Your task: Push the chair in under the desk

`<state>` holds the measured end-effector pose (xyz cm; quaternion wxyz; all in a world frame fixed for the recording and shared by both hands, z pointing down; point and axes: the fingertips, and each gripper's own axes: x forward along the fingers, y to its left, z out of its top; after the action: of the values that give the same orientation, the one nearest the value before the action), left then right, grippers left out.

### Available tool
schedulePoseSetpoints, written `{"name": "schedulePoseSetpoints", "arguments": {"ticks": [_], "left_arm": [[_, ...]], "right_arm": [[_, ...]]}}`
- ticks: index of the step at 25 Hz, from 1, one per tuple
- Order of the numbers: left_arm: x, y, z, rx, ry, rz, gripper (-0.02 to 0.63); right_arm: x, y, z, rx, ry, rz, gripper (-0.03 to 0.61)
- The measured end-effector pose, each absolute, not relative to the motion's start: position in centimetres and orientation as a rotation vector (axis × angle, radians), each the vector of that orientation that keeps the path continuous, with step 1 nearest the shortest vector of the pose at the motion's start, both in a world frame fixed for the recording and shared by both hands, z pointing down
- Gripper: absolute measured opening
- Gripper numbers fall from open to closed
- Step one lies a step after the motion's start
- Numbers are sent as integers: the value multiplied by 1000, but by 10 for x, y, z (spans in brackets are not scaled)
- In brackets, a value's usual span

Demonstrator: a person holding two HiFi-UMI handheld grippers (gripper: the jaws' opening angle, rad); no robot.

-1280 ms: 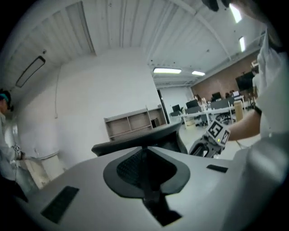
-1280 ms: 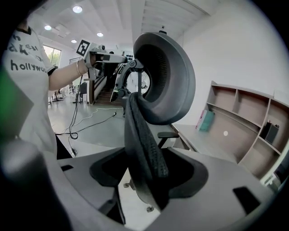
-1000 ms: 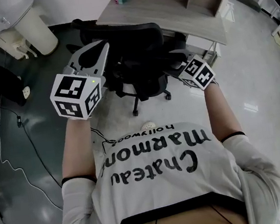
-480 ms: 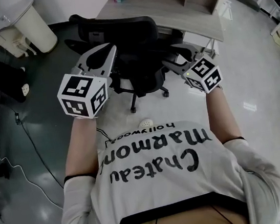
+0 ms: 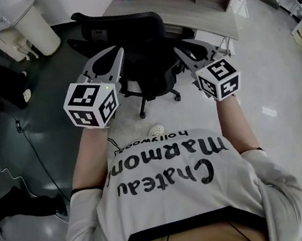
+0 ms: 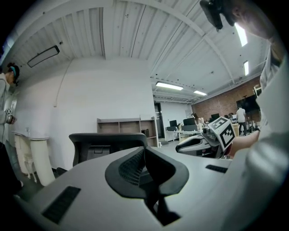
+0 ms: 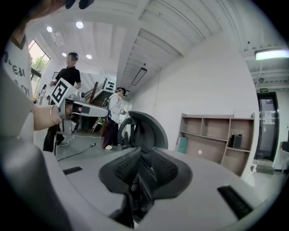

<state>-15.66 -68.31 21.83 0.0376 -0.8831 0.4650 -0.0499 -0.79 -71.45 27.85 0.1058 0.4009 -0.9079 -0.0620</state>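
Black mesh-backed office chair (image 5: 128, 37) is pictured at the edge of the light wooden table (image 5: 204, 20) — not yet tucked under, the push judged unfinished. Left hand-held gripper (image 5: 115, 55) is pressed together; right hand-held gripper (image 5: 180, 52) — lately closing — is left narrowly spread, empty.

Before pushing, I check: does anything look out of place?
The chair is not yet tucked under the desk. A loose cable trails over the dark floor at left. Nothing looks spilled or broken.
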Motion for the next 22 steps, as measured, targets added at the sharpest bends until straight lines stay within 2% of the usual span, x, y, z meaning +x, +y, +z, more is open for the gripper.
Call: {"name": "schedulePoseSetpoints", "arguments": {"ticks": [3, 7, 22], "left_arm": [[-160, -680, 218, -2677, 1477, -127, 21], [-165, -677, 218, -2646, 1550, -69, 21], [-176, -660, 238, -2652, 1641, -82, 21]], "right_arm": [[-1, -714, 272, 1278, -2726, -85, 41], [13, -715, 264, 1400, -2846, 117, 13], [42, -701, 275, 1546, -2785, 154, 11]]}}
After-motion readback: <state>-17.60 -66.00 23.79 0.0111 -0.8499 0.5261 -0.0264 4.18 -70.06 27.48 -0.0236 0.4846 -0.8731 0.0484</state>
